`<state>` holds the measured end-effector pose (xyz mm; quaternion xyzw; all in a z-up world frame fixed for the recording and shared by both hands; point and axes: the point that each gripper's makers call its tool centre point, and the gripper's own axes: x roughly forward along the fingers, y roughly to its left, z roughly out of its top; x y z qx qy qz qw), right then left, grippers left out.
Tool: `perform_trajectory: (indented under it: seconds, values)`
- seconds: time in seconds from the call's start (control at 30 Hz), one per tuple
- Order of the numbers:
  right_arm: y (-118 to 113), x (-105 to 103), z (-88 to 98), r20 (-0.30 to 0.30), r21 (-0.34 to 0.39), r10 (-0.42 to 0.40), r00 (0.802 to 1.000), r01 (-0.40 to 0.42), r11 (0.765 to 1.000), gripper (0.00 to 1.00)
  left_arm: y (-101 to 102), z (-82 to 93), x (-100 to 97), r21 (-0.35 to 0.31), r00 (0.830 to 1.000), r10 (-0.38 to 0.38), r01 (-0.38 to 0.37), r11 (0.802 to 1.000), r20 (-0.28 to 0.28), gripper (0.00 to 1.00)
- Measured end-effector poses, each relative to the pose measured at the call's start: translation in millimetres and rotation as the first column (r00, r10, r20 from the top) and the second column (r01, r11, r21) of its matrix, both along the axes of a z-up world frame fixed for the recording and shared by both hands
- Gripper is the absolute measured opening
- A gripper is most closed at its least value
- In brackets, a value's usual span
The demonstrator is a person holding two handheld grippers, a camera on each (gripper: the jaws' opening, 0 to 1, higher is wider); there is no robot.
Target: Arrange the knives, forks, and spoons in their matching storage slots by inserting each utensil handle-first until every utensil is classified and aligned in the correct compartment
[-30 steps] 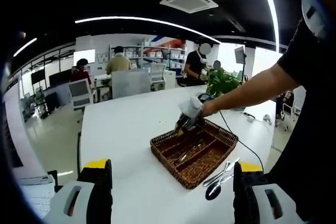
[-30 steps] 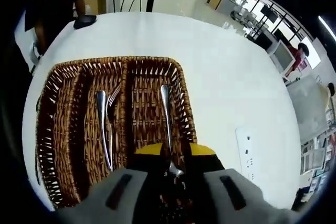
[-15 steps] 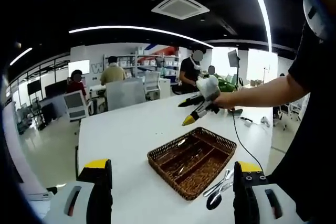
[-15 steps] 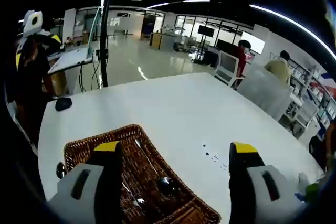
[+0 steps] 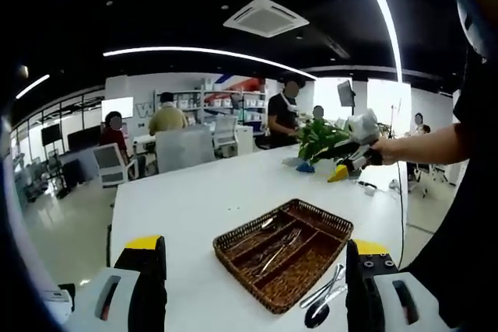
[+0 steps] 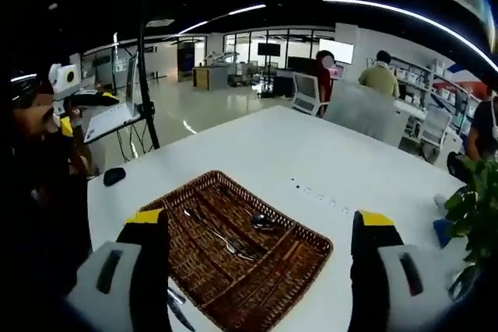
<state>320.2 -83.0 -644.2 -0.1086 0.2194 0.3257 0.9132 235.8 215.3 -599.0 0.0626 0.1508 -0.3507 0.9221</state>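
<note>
Left tongs (image 5: 249, 285): jaws spread wide with nothing between them, low over the near edge of the desk (image 5: 179, 200).
Loose utensils (image 5: 325, 301): a few pieces, a dark spoon among them, lying on the desk just beside the basket's near corner, close to the near edge.
Basket (image 5: 284, 246): brown wicker tray with lengthwise slots, sitting on the white desk toward its right side; in the right gripper view (image 6: 233, 258) it lies between that view's jaws.
Utensils in basket (image 5: 276, 242): several metal pieces lie in the middle slots; the right gripper view shows a spoon (image 6: 261, 221) in one slot and long pieces (image 6: 222, 239) in the slot next to it.
Right tongs (image 6: 261, 277): jaws wide apart and empty; in the left gripper view (image 5: 346, 162) held aloft beyond the basket, above the desk's far right edge.
Potted plant (image 5: 323, 136): green, at the far right corner.
</note>
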Motion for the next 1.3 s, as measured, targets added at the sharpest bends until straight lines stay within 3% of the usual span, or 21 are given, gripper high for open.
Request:
perform_trajectory:
  seconds: [0.13, 0.43, 0.5, 0.73, 0.87, 0.93, 1.03, 1.17, 1.3]
  values:
    - [-16.2, -29.1, 5.0, 0.01, 0.015, -0.027, 1.0, 0.026, 1.0, 0.99, -10.1, 0.5, -6.7, -0.002, 1.0, 0.023, -0.023, 1.0, 0.001, 1.0]
    - [-46.3, -89.8, 15.1, 0.026, 0.043, -0.04, 0.999, 0.039, 0.998, 0.99, -44.1, -9.2, -46.9, 0.032, 1.0, 0.021, -0.021, 0.999, -0.004, 1.0]
    - [-49.3, -99.7, 18.1, 0.04, 0.042, -0.027, 0.999, 0.026, 0.999, 0.99, -50.9, -10.4, -55.5, 0.065, 1.0, 0.0, -0.001, 0.998, 0.015, 1.0]
    - [-67.4, -127.4, 8.4, 0.025, 0.04, -0.077, 0.997, 0.076, 0.996, 0.99, -61.4, -9.8, -66.0, 0.057, 1.0, -0.01, 0.01, 0.998, 0.003, 1.0]
    - [-72.1, -125.3, 12.8, 0.033, 0.055, -0.092, 0.995, 0.09, 0.994, 0.99, -58.6, -14.1, -60.5, 0.067, 1.0, -0.006, 0.006, 0.998, -0.01, 1.0]
    - [-75.0, -120.8, 20.2, 0.062, 0.048, -0.103, 0.993, 0.1, 0.994, 0.99, -60.6, -16.6, -57.7, 0.087, 1.0, -0.028, 0.028, 0.996, -0.006, 1.0]
    - [-76.3, -116.3, 26.5, 0.051, 0.082, -0.121, 0.991, 0.117, 0.99, 0.99, -64.5, -15.3, -53.9, 0.129, 0.998, -0.063, 0.063, 0.99, -0.005, 1.0]
    - [-75.9, -111.6, 28.6, 0.061, 0.028, -0.092, 0.994, 0.09, 0.995, 0.99, -67.8, -14.5, -46.7, 0.168, 0.994, -0.111, 0.112, 0.979, -0.017, 1.0]
    - [-78.6, -112.9, 27.3, 0.041, 0.021, -0.097, 0.994, 0.096, 0.995, 0.99, -74.4, -13.1, -47.1, 0.194, 0.985, -0.164, 0.171, 0.966, -0.053, 1.0]
